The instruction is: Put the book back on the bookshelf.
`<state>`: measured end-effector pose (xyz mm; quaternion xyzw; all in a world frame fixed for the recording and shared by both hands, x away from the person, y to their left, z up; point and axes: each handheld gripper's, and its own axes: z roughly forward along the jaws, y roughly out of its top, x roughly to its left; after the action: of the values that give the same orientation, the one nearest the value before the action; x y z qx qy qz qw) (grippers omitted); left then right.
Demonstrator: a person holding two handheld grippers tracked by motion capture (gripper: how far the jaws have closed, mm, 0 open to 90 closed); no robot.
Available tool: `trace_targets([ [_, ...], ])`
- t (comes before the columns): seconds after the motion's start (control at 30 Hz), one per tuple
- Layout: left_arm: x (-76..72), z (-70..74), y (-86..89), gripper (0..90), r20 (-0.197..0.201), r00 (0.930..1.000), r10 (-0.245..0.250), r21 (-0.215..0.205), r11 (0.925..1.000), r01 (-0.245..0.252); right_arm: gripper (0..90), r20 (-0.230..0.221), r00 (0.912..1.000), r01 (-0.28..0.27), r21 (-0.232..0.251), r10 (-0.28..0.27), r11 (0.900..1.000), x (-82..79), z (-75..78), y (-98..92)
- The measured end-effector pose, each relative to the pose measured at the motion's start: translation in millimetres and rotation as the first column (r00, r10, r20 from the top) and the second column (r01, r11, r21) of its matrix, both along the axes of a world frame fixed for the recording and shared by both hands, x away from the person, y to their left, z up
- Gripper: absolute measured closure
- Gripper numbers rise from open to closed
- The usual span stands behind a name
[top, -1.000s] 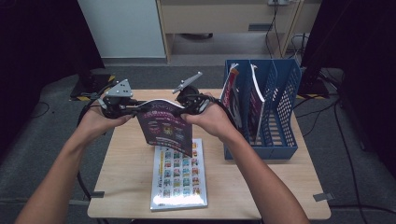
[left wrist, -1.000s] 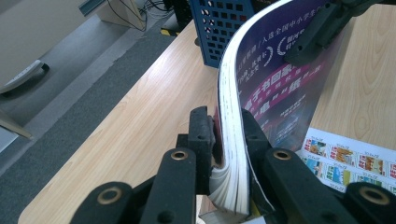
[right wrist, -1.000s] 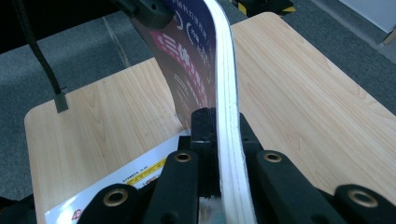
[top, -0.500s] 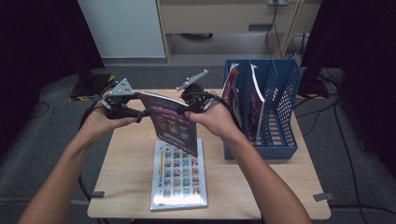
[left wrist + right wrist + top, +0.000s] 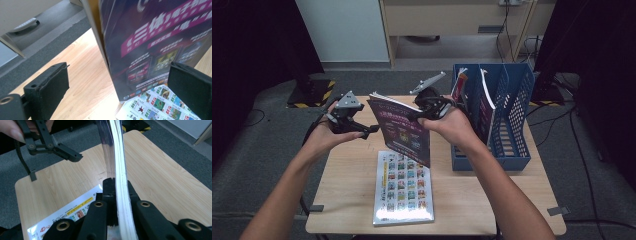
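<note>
Left gripper (image 5: pixel 362 131): jaws have just been opening and stand wide. Right gripper (image 5: pixel 424 114): jaws clamped together. Both forearms extend forward above the table.

A magazine (image 5: pixel 402 127) is held upright above the middle of the desk (image 5: pixel 347 200), over a sticker sheet (image 5: pixel 404 187) lying flat at the near edge. A file rack (image 5: pixel 512 115) stands on the desk's right side, holding booklets (image 5: pixel 484 102). Behind the desk stands a cabinet (image 5: pixel 462 20).
</note>
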<state>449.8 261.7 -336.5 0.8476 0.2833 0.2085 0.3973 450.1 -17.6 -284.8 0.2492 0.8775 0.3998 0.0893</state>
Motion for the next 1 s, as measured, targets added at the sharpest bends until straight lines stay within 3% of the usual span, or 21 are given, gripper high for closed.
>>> trace_targets([
  [0.53,-1.4,-23.2,-2.2,3.4,-0.024,0.9997,0.001,0.002,1.0,-0.001,84.5,-0.003,1.0,-0.003,-0.017,0.003,1.0,-8.0,-5.2,-17.2],
  [1.0,-4.7,-31.7,6.2,3.8,-0.023,0.9997,0.012,-0.021,0.9997,-0.012,84.5,0.011,0.9993,-0.035,-0.024,0.035,0.999,-15.8,-3.3,-24.8],
])
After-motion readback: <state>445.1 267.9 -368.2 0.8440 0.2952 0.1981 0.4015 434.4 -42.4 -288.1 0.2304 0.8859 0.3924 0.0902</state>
